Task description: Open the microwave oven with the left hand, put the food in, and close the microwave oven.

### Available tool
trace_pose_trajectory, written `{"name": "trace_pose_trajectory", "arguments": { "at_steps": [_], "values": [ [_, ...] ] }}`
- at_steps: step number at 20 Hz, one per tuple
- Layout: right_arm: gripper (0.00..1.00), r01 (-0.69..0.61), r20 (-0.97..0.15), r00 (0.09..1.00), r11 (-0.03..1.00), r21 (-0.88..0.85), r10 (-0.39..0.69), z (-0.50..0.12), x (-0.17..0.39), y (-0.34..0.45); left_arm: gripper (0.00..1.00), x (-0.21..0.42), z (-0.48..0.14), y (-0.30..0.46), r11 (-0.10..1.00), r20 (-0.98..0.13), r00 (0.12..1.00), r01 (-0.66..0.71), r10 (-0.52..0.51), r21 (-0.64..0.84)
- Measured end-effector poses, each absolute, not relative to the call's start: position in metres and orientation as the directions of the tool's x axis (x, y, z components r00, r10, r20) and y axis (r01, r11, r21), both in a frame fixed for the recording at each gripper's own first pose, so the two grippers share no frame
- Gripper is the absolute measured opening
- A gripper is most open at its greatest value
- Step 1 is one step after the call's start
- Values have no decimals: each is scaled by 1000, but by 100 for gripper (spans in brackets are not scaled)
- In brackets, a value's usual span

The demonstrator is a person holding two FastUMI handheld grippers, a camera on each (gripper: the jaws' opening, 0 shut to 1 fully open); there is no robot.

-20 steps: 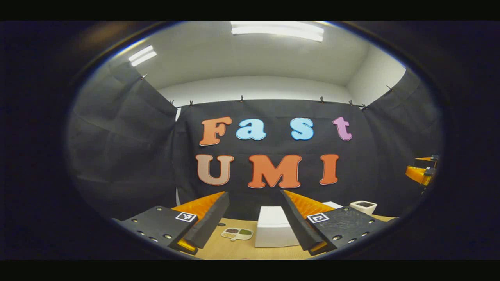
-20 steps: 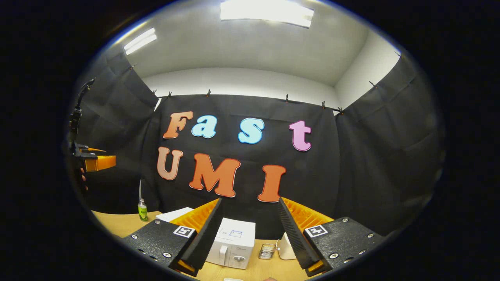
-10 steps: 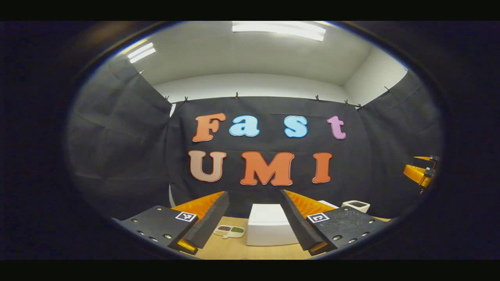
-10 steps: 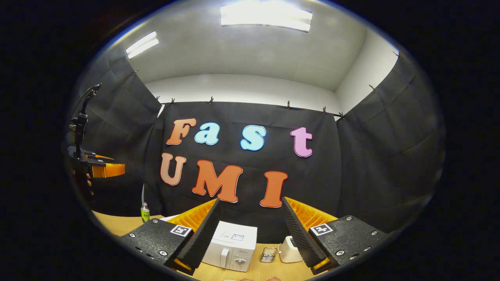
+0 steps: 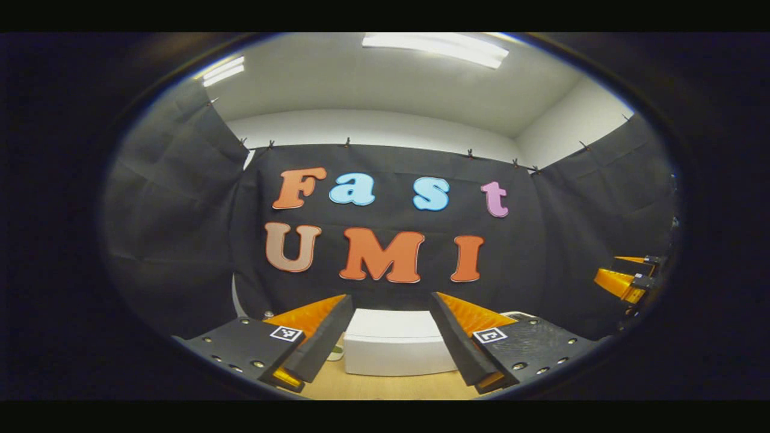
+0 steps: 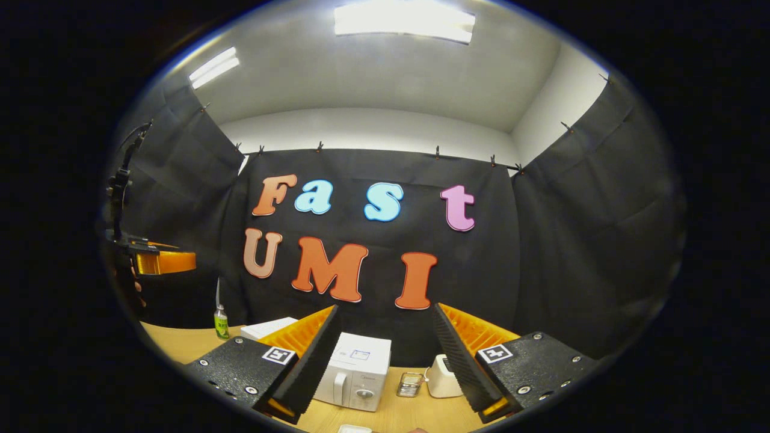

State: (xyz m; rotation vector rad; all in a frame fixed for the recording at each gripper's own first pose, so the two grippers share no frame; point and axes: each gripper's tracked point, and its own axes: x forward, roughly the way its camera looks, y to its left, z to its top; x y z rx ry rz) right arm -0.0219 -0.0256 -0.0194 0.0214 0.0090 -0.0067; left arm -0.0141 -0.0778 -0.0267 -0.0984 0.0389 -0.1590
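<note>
The white microwave (image 6: 355, 373) stands on the wooden table (image 6: 174, 343), door shut, with its handle and knob facing the right gripper view. In the left gripper view the microwave (image 5: 394, 346) is a plain white box, centred between my fingers and some way ahead. Beside the left finger peeks a sliver of the food plate (image 5: 335, 352). My left gripper (image 5: 390, 297) is open and holds nothing; the left gripper (image 6: 159, 262) also hangs in the air at the far left. My right gripper (image 6: 387, 308) is open and empty too, and the right gripper (image 5: 625, 279) shows at the far right.
Right of the microwave sit a small metal object (image 6: 409, 385) and a white device (image 6: 442, 376). A small green bottle (image 6: 221, 322) and a flat white box (image 6: 267, 328) stand at the back left. Black cloth walls close in the table on three sides.
The left gripper view has swung so the microwave now sits centred between the fingers and the food plate has slid almost out of sight. The right gripper has only wobbled slightly.
</note>
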Motion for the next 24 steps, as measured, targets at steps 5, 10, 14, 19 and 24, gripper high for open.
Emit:
{"name": "trace_pose_trajectory", "arguments": {
  "at_steps": [5,10,14,19,24],
  "values": [
    [95,52,-72,996,998,40,-49,-66,-29,-50,89,-9,-61,-118,973,-40,977,206,-211,-108],
    [94,51,-159,986,998,29,-46,-123,-40,-55,89,-2,-108,-163,963,-57,966,245,-253,-111],
    [94,38,-191,981,999,27,-32,-159,-43,-58,89,2,-157,-203,949,-109,948,284,-299,-133],
    [94,42,-259,965,998,44,-29,-211,-51,-55,87,10,-220,-241,930,-185,918,319,-352,-183],
    [94,39,-340,940,993,112,1,-262,-57,-49,84,24,-298,-273,935,-260,901,316,-349,-159]
  ]
}}
